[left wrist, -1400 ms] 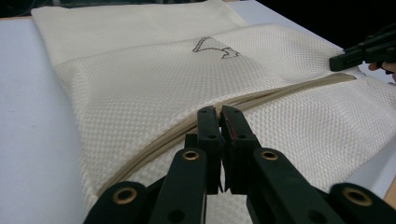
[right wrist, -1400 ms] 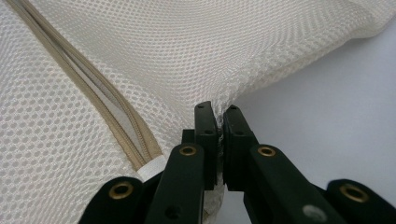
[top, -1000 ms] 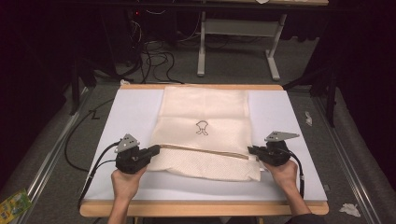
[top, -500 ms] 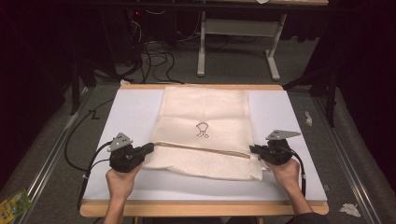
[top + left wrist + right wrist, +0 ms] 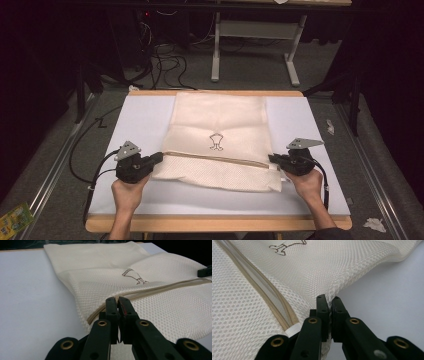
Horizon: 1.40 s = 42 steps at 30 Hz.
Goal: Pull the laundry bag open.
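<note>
Mesh laundry bag (image 5: 220,140), cream, zippered: lies flat at frame centre on the white table mat (image 5: 140,125), its near part folded up to the zip line. Left gripper (image 5: 157,159), jaws closed, pinches the bag's left edge at the zip; right gripper (image 5: 272,159), jaws closed, pinches the right edge. Judged: fold in hand, not yet finished. Bare mat lower left, lower right and along the near edge; wooden table edge (image 5: 215,223) close behind the hands.
</note>
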{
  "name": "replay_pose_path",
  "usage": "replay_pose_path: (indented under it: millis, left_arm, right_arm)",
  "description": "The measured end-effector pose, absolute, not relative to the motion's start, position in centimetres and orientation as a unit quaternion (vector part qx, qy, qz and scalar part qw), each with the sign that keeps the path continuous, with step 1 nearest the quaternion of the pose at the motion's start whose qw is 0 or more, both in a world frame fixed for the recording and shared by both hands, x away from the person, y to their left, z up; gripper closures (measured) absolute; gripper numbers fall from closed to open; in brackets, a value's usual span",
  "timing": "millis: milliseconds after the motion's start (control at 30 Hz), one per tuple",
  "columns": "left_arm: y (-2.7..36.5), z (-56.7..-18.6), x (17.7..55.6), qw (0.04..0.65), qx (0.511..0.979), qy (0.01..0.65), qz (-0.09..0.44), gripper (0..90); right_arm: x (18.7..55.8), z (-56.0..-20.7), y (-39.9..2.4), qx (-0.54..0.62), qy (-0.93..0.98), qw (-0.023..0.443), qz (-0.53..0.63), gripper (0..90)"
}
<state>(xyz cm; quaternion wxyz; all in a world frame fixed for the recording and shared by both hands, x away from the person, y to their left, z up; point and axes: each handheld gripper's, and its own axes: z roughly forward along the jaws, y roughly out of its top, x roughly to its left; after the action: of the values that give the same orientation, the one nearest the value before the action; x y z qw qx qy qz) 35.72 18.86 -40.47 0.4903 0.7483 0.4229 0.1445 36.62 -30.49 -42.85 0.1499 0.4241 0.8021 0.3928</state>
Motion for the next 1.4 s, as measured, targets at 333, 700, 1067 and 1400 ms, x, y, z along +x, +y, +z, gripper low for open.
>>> replay_pose_path:
  millis: [333,700,1067,1400]
  left_arm:
    - [19.5,-40.6,35.9,0.483,0.745,0.435,0.147,87.1]
    - [19.4,-40.8,36.0,0.464,0.759,0.428,0.160,87.1]
    - [18.7,-40.8,36.5,0.448,0.769,0.425,0.166,87.2]
    - [18.5,-41.1,36.5,0.436,0.776,0.424,0.168,87.2]
  right_arm:
    - [36.7,-42.9,-31.1,0.431,0.793,0.153,0.402,88.1]
    - [36.7,-42.7,-31.1,0.427,0.796,0.158,0.398,88.2]
    - [36.7,-42.1,-32.3,0.439,0.785,0.167,0.403,88.4]
    - [37.0,-41.6,-32.5,0.438,0.784,0.172,0.406,88.5]
